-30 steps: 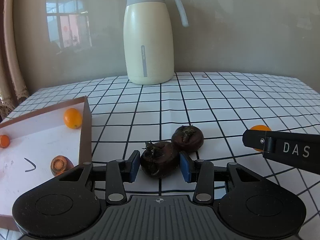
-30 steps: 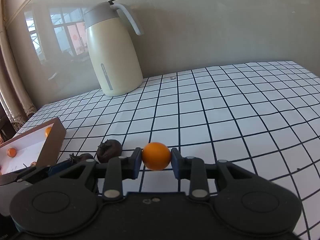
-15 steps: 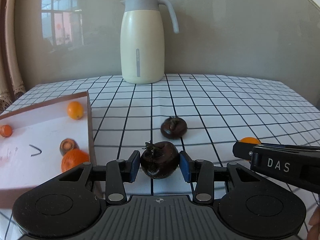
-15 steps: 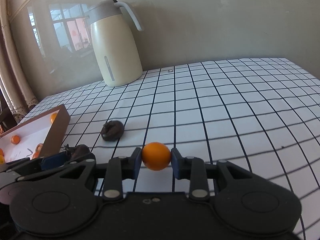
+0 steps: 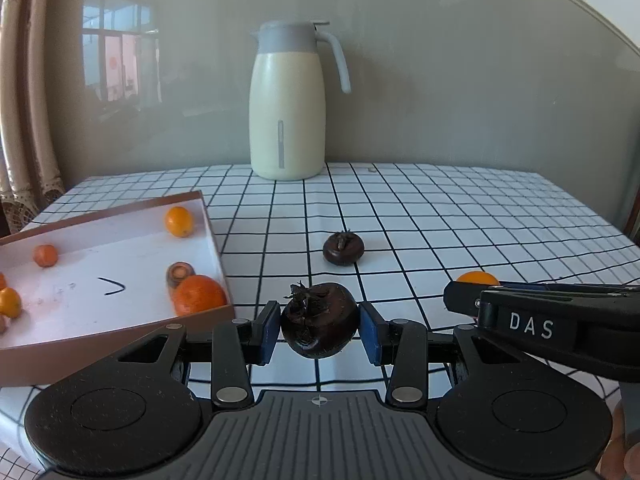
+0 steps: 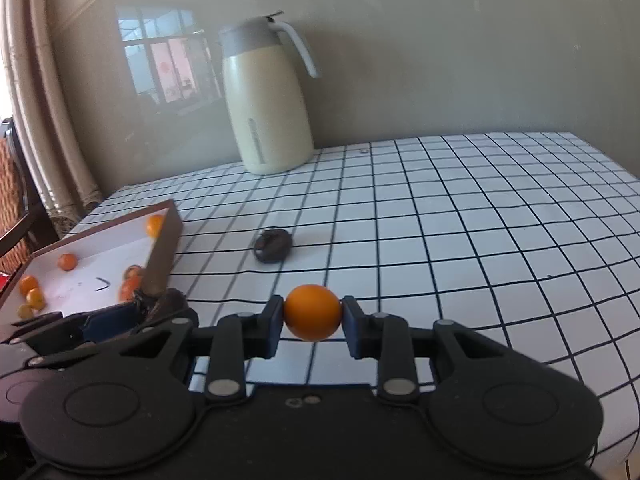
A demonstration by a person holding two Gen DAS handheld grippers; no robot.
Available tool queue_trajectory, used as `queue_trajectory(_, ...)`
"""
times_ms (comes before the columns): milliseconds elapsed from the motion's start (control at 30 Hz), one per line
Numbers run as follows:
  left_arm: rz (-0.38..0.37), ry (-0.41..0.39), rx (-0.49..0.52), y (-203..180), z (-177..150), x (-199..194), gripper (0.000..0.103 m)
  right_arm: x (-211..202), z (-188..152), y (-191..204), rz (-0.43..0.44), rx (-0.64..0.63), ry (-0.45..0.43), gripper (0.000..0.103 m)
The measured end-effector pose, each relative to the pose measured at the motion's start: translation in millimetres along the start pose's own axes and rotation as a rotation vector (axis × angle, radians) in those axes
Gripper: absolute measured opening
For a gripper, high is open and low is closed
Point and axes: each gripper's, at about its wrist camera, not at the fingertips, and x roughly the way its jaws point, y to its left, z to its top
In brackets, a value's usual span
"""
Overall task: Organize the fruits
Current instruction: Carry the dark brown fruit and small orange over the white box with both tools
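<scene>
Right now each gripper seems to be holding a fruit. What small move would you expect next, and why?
Probably the left gripper carries its dark fruit sideways over the box rim and lets go. Other fruits already lie in that box, and it sits right beside that gripper. The right gripper, shut on a small orange, would likely follow.

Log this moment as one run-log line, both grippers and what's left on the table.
left gripper: shut on dark fruit | right gripper: shut on orange fruit | table: one loose dark fruit
</scene>
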Motion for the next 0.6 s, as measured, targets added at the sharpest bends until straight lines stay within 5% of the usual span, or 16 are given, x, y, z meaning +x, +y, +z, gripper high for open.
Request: queue_trajectory(600, 0.070, -0.089, -0.056, 55, -4, -84, 0.042, -60, -1, 74, 0.102, -0.132, -0.081, 0.023)
